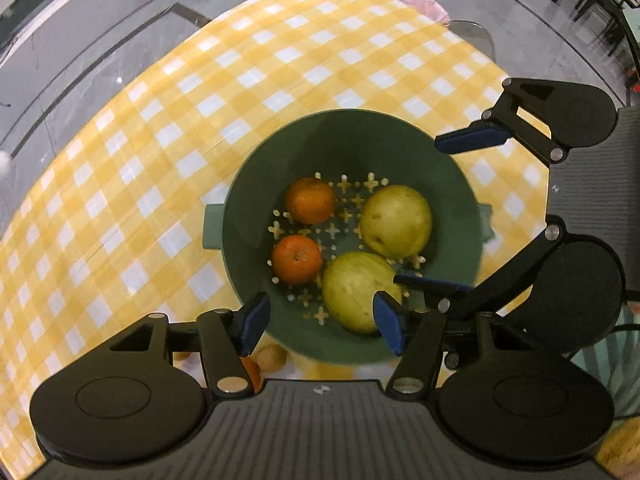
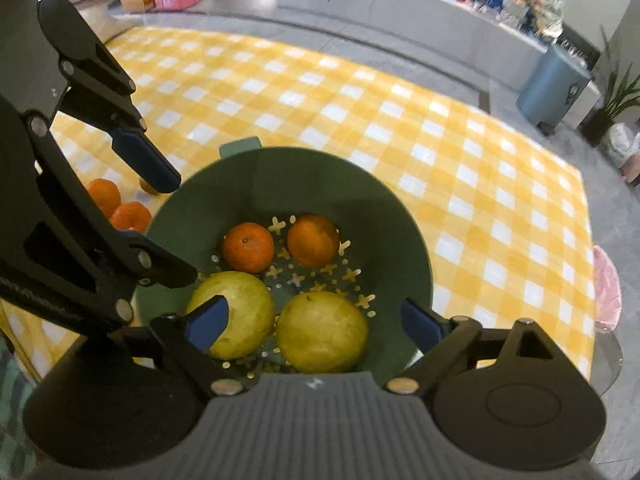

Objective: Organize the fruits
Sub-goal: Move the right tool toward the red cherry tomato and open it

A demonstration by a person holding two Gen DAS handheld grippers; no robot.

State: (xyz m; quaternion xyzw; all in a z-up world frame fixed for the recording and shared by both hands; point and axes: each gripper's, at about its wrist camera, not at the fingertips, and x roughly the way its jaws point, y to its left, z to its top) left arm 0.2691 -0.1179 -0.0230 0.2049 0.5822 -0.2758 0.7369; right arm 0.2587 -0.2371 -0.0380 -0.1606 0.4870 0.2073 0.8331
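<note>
A green colander bowl (image 1: 248, 196) stands on the yellow checked tablecloth and holds two oranges (image 1: 310, 200) (image 1: 297, 259) and two yellow-green pears (image 1: 396, 220) (image 1: 356, 288). The bowl (image 2: 404, 240) also shows in the right wrist view with the oranges (image 2: 248, 247) (image 2: 313, 240) and pears (image 2: 240, 316) (image 2: 322, 332). My left gripper (image 1: 322, 322) is open and empty above the bowl's near rim. My right gripper (image 2: 316, 320) is open and empty over the bowl, its fingers either side of the pears. More oranges (image 2: 105, 196) (image 2: 132, 216) lie on the cloth left of the bowl.
A small brownish fruit (image 1: 271, 357) and an orange (image 1: 252, 372) lie on the cloth just under my left gripper. A pink bag (image 2: 608, 288) hangs at the table's right edge. A blue bin (image 2: 554, 86) stands on the floor beyond the table.
</note>
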